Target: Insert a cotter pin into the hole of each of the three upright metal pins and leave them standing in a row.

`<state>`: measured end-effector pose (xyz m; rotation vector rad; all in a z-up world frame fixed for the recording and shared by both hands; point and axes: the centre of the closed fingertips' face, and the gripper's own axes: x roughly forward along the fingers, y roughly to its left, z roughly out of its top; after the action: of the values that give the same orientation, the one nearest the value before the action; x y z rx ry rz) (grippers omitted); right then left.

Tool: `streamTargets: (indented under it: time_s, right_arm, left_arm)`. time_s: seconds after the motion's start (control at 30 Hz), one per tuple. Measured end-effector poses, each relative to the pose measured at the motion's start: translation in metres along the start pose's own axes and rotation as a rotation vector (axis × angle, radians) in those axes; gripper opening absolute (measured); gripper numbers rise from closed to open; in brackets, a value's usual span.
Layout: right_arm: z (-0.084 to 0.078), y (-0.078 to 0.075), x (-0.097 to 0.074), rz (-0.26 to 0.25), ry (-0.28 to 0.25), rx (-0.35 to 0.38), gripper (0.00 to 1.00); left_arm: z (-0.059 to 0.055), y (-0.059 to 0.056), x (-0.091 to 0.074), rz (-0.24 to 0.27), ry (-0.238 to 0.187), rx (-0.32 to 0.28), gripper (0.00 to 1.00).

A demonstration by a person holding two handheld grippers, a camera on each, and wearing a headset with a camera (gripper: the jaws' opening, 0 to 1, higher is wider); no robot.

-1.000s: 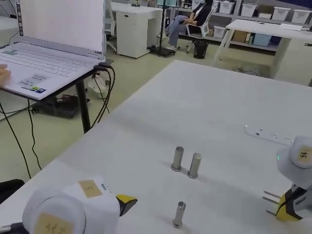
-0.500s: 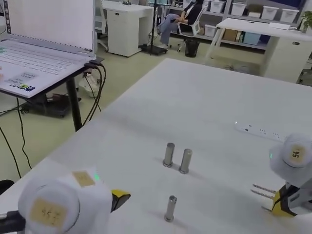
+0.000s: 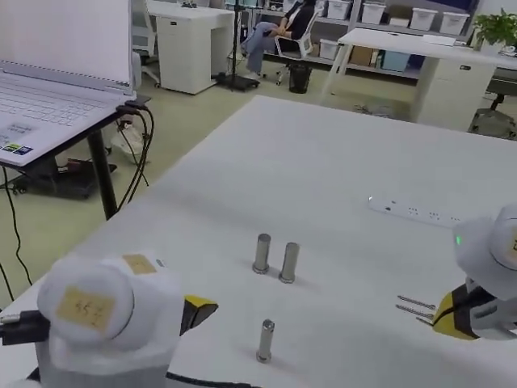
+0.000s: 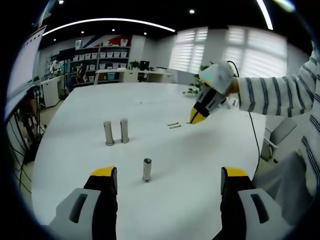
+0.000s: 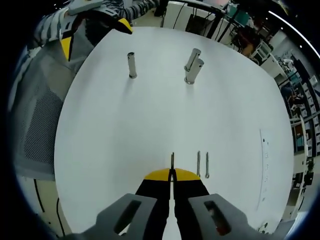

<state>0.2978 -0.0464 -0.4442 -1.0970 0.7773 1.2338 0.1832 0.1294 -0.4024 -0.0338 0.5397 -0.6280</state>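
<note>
Three upright metal pins stand on the white table: two close together point(image 3: 262, 254) point(image 3: 288, 262) and a third alone nearer me point(image 3: 265, 339). The left gripper view has them ahead of my open left gripper point(image 4: 169, 172), the single pin point(image 4: 146, 170) closest. In the head view my left gripper point(image 3: 198, 309) is at the lower left. My right gripper point(image 5: 172, 172) is low over the table to the right, shut on a thin cotter pin point(image 5: 172, 161) that sticks out past its yellow tips. Two more cotter pins point(image 5: 202, 164) lie flat just beside it, and they appear near the right gripper point(image 3: 448, 319) as cotter pins point(image 3: 415, 305).
A white power strip point(image 3: 408, 212) lies on the table beyond the right gripper. A laptop point(image 3: 40, 105) sits on a stand off the table's left side, with cables hanging below. Desks, shelves and a seated person are far behind.
The head camera has swung, shifting the whole picture left. Relative to the upright pins, both grippers stay about where they were, the right one still by the cotter pins.
</note>
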Motion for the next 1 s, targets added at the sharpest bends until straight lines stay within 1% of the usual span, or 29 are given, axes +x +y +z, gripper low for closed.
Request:
streamTargets:
  time_s: [0.13, 0.2, 0.3, 0.43, 0.57, 0.73, 1.0]
  right_arm:
    - [0.014, 0.003, -0.01, -0.049, -0.055, -0.024, 0.0]
    - [0.021, 0.004, -0.016, -0.081, -0.082, -0.04, 0.0]
    - [0.03, 0.007, -0.022, -0.114, -0.12, -0.051, 0.0]
    - [0.041, 0.011, -0.03, -0.158, -0.16, -0.072, 0.0]
    - [0.049, 0.014, -0.034, -0.199, -0.188, -0.096, 0.0]
    - [0.058, 0.021, -0.035, -0.222, -0.218, -0.112, 0.0]
    - [0.081, 0.039, -0.039, -0.233, -0.282, -0.132, 0.0]
  left_arm:
    - [0.008, -0.002, 0.004, -0.018, -0.01, -0.006, 0.81]
    - [0.012, -0.003, 0.007, -0.03, -0.018, -0.02, 0.8]
    - [0.018, -0.005, 0.011, -0.046, -0.033, -0.042, 0.76]
    - [0.024, -0.008, 0.017, -0.068, -0.044, -0.07, 0.72]
    - [0.028, -0.012, 0.023, -0.096, -0.045, -0.101, 0.69]
    - [0.031, -0.016, 0.028, -0.117, -0.054, -0.137, 0.64]
    - [0.035, -0.02, 0.034, -0.141, -0.066, -0.182, 0.56]
